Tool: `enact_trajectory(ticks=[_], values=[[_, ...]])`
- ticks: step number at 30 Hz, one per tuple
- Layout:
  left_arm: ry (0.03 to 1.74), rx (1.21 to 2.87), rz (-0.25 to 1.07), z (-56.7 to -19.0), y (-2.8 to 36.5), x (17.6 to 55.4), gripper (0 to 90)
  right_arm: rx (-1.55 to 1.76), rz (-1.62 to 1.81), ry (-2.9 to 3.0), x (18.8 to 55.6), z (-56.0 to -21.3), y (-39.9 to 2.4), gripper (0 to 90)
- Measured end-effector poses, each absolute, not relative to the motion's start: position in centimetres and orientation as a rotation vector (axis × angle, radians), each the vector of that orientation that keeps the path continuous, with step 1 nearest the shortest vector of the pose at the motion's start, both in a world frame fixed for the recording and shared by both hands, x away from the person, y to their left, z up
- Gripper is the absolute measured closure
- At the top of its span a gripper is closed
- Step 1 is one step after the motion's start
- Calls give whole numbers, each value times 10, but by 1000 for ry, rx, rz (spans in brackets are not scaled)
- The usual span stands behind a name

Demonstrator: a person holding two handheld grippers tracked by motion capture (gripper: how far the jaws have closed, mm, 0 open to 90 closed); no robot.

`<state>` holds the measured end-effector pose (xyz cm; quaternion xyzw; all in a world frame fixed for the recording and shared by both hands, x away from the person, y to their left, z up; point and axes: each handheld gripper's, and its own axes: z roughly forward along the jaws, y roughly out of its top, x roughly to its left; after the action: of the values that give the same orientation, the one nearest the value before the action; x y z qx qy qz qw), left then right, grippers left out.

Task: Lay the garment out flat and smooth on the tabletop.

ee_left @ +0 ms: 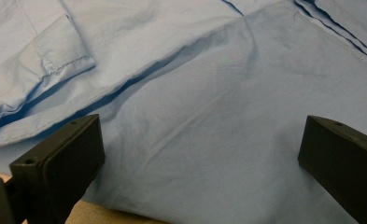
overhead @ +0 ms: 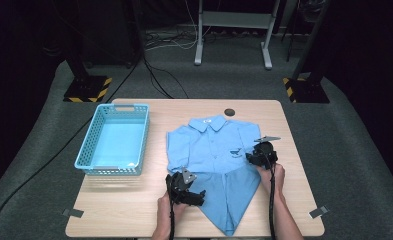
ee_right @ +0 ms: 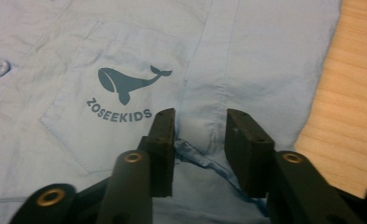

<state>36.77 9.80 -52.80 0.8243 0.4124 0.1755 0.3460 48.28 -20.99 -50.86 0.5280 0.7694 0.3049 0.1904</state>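
A light blue short-sleeved kids' shirt (overhead: 211, 145) lies front up on the wooden table (overhead: 129, 210), its lower part folded into a point toward the front edge. My left gripper (overhead: 188, 192) rests at the shirt's lower left. Its jaws stand wide open over smooth blue cloth (ee_left: 209, 116) in the left gripper view (ee_left: 202, 140). My right gripper (overhead: 256, 156) sits at the shirt's right side. In the right gripper view (ee_right: 200, 116) the jaws stand narrow, with a puckered fold of the shirt (ee_right: 125, 56) caught between the pads, just right of the whale-logo pocket (ee_right: 125, 91).
A light blue plastic basket (overhead: 115, 140) with nothing in it stands left of the shirt. A dark round grommet (overhead: 229, 112) sits near the table's far edge. Bare wood (ee_right: 354, 93) lies right of the shirt. Grey tape tabs (overhead: 73, 213) mark the front corners.
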Motion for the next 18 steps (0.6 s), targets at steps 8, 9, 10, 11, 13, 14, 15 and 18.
enact_trajectory(ticks=[8, 9, 10, 11, 13, 14, 15, 18], values=[[1070, 2139, 457, -528, 98, 368, 2, 1459, 812, 2159, 482, -508, -208, 801], [1070, 2140, 457, -528, 98, 368, 2, 1454, 803, 2158, 482, -507, -207, 817], [1070, 2139, 457, -528, 98, 368, 2, 1449, 796, 2157, 482, -507, -206, 828], [1070, 2139, 457, -528, 98, 368, 2, 1446, 790, 2154, 481, -507, -206, 839], [1070, 2139, 457, -528, 98, 368, 2, 1433, 778, 2153, 481, -507, -205, 844], [1070, 2139, 457, -528, 98, 368, 2, 1428, 773, 2150, 480, -507, -204, 846], [1071, 2139, 457, -528, 98, 368, 2, 1419, 768, 2148, 479, -507, -203, 847], [1071, 2139, 457, -528, 98, 368, 2, 1392, 761, 2137, 477, -506, -203, 847]])
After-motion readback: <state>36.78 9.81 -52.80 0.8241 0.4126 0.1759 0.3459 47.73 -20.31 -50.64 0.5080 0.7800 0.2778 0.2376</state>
